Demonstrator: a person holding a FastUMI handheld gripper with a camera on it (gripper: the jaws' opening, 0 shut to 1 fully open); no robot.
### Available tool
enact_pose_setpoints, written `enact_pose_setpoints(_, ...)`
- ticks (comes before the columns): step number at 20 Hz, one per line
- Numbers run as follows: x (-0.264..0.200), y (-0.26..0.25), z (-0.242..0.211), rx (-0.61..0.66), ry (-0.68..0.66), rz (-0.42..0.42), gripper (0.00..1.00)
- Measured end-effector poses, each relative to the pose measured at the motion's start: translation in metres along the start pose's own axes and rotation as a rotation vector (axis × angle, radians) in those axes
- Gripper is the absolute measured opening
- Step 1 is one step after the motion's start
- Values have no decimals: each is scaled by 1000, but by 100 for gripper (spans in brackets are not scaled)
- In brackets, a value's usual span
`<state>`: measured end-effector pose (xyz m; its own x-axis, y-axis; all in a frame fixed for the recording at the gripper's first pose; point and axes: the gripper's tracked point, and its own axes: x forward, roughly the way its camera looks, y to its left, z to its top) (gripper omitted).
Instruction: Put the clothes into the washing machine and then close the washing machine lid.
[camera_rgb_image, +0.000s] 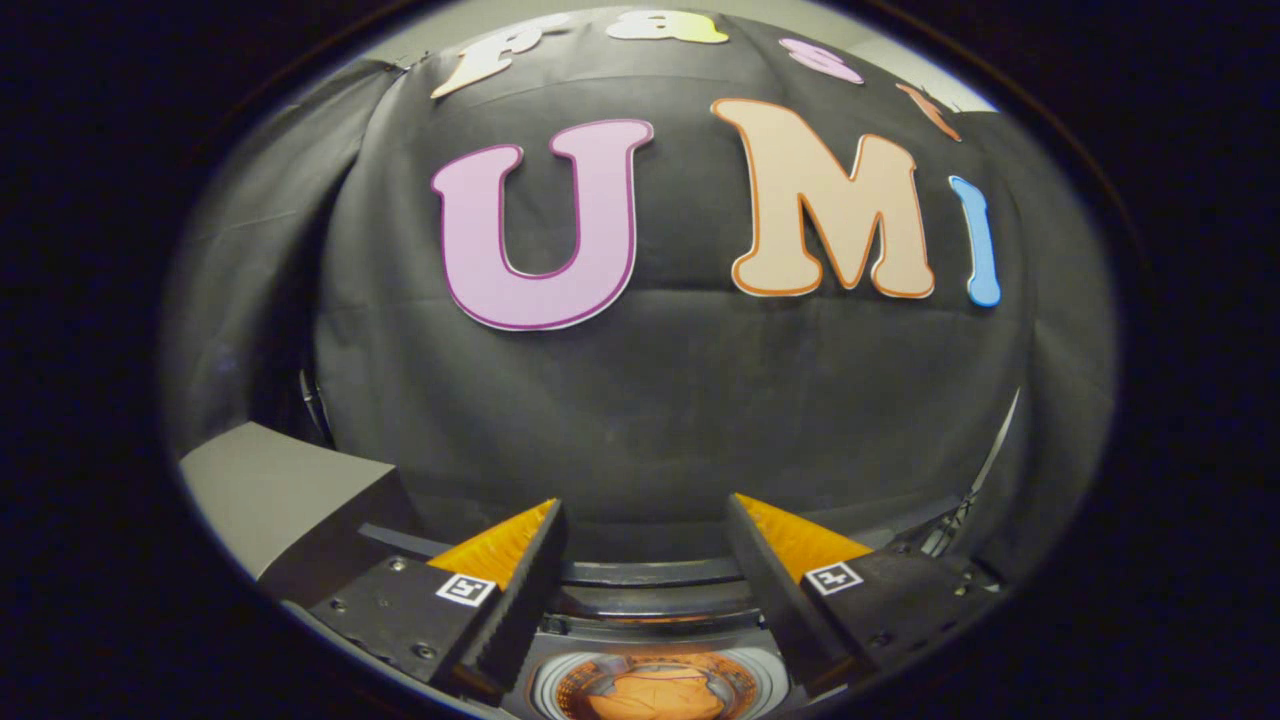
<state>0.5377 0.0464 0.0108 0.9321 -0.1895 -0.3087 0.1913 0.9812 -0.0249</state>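
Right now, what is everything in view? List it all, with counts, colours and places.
washer: one, dark top with a pale ring round the open drum, below and between the fingers.
clothes: one orange bundle, inside the drum.
box: one, grey, beside the washer, beyond the left finger; what it is, I cannot tell.
wall: one, black cloth, behind the washer.
gripper: one, fingers open, nothing between them, above the drum.

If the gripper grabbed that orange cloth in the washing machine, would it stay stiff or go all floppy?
Probably floppy: the orange cloth lies crumpled in the washing machine drum, so it would likely droop. It looks light, too. The gripper is open above it, holding nothing.
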Motion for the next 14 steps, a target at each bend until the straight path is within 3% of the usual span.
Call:
enact_pose_setpoints(10, -35, 3, -28, 0, 43, 13, 97)
enact_pose_setpoints(14, -53, -2, -96, 5, 242, -5, 98)
